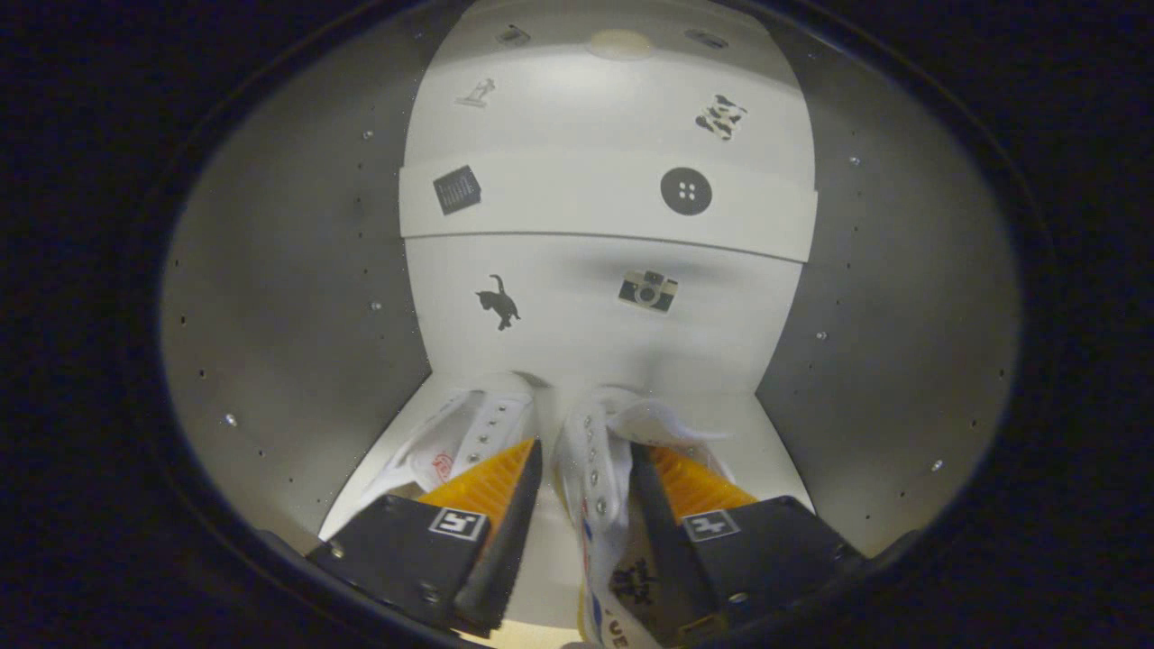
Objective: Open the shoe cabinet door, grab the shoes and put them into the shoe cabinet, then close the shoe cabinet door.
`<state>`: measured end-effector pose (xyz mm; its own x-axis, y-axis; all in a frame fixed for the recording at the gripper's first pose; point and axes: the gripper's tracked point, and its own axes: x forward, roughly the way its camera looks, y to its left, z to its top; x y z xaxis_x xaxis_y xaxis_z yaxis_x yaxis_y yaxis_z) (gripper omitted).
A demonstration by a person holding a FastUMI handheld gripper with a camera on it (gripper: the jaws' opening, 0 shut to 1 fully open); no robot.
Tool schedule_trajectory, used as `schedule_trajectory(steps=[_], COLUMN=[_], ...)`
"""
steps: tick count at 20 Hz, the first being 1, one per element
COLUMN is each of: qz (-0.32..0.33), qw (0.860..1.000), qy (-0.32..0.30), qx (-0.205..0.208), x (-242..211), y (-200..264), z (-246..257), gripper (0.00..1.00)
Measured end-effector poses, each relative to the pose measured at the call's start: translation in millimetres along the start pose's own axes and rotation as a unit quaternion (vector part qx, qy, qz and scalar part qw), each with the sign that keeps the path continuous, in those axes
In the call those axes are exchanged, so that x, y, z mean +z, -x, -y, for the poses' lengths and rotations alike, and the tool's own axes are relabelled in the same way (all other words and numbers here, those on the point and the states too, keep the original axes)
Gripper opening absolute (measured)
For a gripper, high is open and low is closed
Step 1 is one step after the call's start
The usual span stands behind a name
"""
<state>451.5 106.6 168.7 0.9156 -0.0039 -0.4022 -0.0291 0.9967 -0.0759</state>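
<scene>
pinching 1 soft, light shoe (590,469) by its floppy eyelet edge between gripper (586,469) fingers, deep inside shoe cabinet (595,333), near rear wall.

no legible txt, shoe (602,505) print unreadable
</scene>
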Motion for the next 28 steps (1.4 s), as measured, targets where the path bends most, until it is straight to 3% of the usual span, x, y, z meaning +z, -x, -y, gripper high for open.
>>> schedule_trajectory(steps=[1,5,13,20,24,28], qz=[0.002,0.017,0.058,0.102,0.136,0.160], qw=[1.000,1.000,0.998,0.995,0.991,0.986], qy=[-0.002,0.001,-0.010,-0.001,0.005,-0.012], qx=[0.001,-0.006,-0.004,0.011,0.017,0.042], x=[0.4,1.7,0.1,-28.8,-43.1,-63.2], y=[4.3,25.3,98.1,209.9,285.5,365.1], z=[-2.4,-2.3,-2.1,-19.2,-28.5,-35.5], gripper=[0.74,0.79,0.79,0.80,1.00,1.00])
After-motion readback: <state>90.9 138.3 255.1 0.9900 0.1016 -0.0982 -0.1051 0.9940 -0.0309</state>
